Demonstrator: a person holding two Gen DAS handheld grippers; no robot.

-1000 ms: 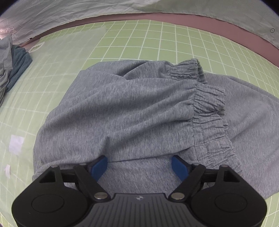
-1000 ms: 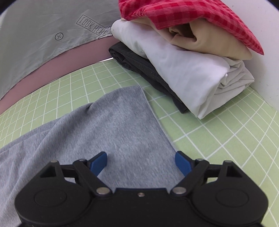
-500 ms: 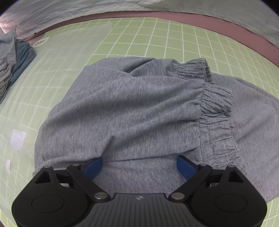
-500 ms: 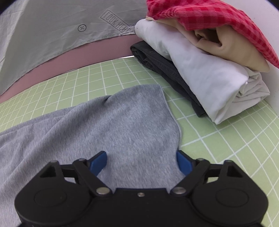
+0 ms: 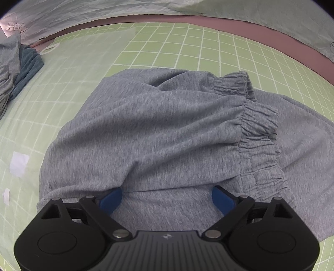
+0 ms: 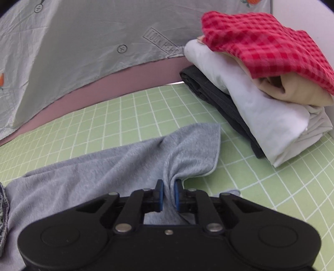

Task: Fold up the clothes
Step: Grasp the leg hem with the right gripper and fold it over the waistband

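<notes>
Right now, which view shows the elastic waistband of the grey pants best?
The left wrist view: the gathered waistband runs in full across the grey pants, ahead of the open left gripper. The right wrist view catches only a sliver at its left edge.

The grey sheet [image 5: 87, 18] at the back is showing the words "LOOK HERE" in an arrow-shaped box [image 5: 15, 26]. On the right wrist view the same words [image 6: 162, 44] are sitting in a box, with small circled plus signs [image 6: 122, 49] nearby.
</notes>
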